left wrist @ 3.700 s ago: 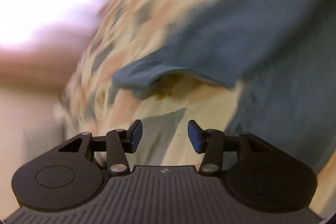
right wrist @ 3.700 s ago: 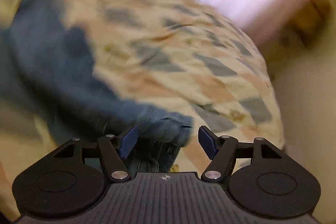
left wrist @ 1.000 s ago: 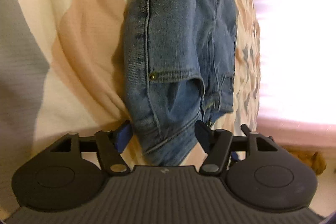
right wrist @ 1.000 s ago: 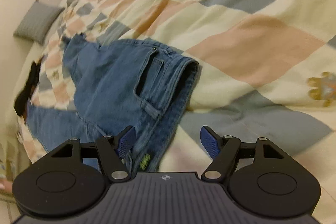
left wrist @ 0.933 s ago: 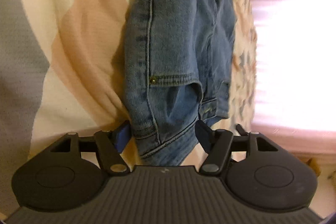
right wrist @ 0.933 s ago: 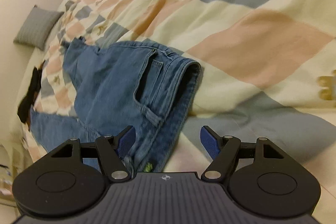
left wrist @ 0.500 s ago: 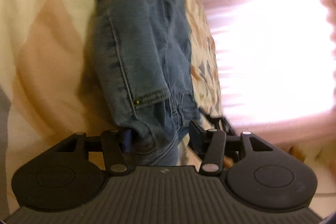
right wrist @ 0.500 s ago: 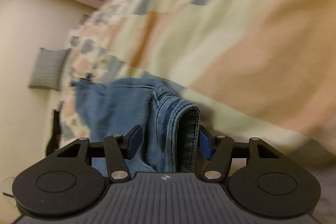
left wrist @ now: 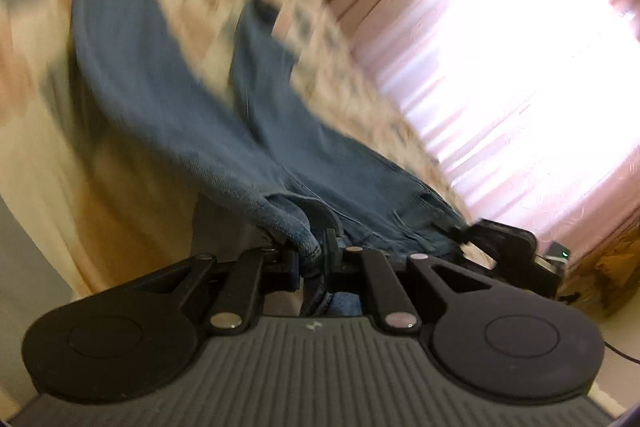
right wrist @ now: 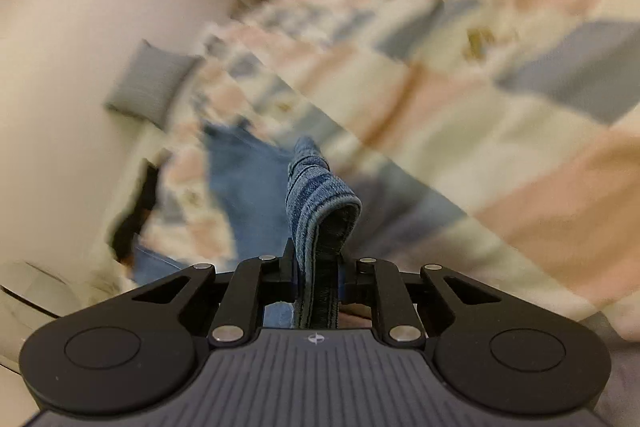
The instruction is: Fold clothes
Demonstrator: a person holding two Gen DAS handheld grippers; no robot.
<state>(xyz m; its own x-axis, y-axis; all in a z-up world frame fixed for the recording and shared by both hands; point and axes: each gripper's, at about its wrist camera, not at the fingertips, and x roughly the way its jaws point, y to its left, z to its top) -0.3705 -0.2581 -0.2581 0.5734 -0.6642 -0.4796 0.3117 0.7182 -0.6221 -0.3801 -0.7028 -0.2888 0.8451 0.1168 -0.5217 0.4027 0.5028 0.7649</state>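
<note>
Left hand-held gripper (left wrist: 311,259) clamped on jeans (left wrist: 168,99) waistband, right hand-held gripper (right wrist: 318,275) closing on it too; bed (right wrist: 500,99) blurred, probably quilt-covered.

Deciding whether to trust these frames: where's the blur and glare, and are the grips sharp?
Left wrist: window blown out, quilt and jeans legs smeared, left gripper sharp on denim. Right wrist: quilt streaked, right gripper and clamped waistband crisp.
</note>
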